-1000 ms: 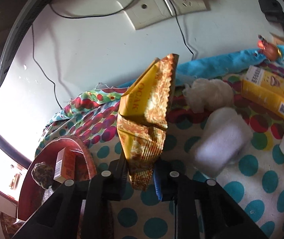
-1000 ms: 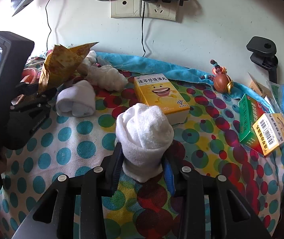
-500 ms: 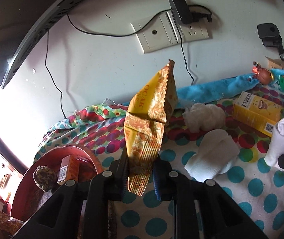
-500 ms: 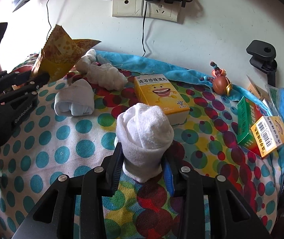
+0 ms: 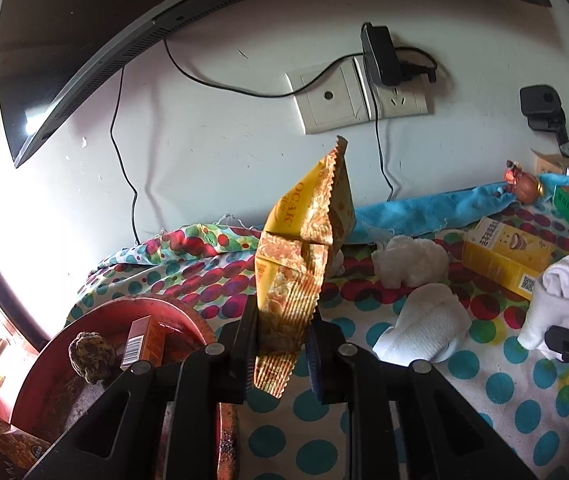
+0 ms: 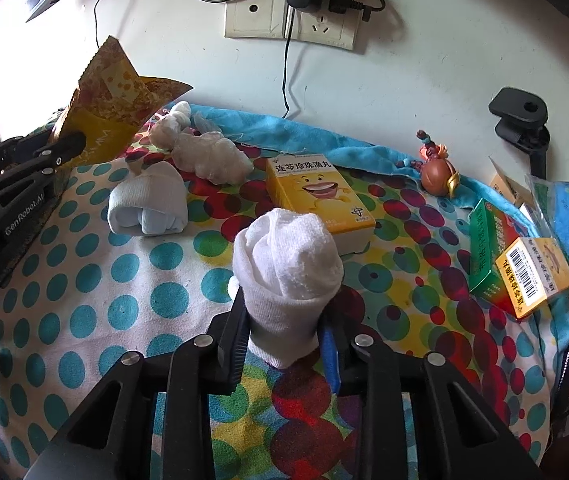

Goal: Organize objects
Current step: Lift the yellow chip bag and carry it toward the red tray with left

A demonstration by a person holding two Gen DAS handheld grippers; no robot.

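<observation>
My left gripper (image 5: pixel 282 340) is shut on a yellow snack packet (image 5: pixel 300 264) and holds it upright above the dotted cloth, just right of a red bowl (image 5: pixel 156 312). The packet also shows in the right wrist view (image 6: pixel 116 92), at far left. My right gripper (image 6: pixel 284 344) is shut on a rolled white sock (image 6: pixel 288 264) above the cloth; that sock shows in the left wrist view (image 5: pixel 564 292). A second rolled white sock (image 6: pixel 148 204) and a crumpled pale bundle (image 6: pixel 204 152) lie on the cloth.
The red bowl holds an orange box (image 5: pixel 142 342) and a dark lump (image 5: pixel 92 356). A yellow medicine box (image 6: pixel 320 196), a toy figure (image 6: pixel 438 168), green and yellow boxes (image 6: pixel 512 264) and plastic bags sit to the right. The wall with a socket (image 6: pixel 288 12) and cables is behind.
My left gripper has risen and pulled back with the packet, so more of the wall and monitor shows. The right gripper with the sock has barely moved.
</observation>
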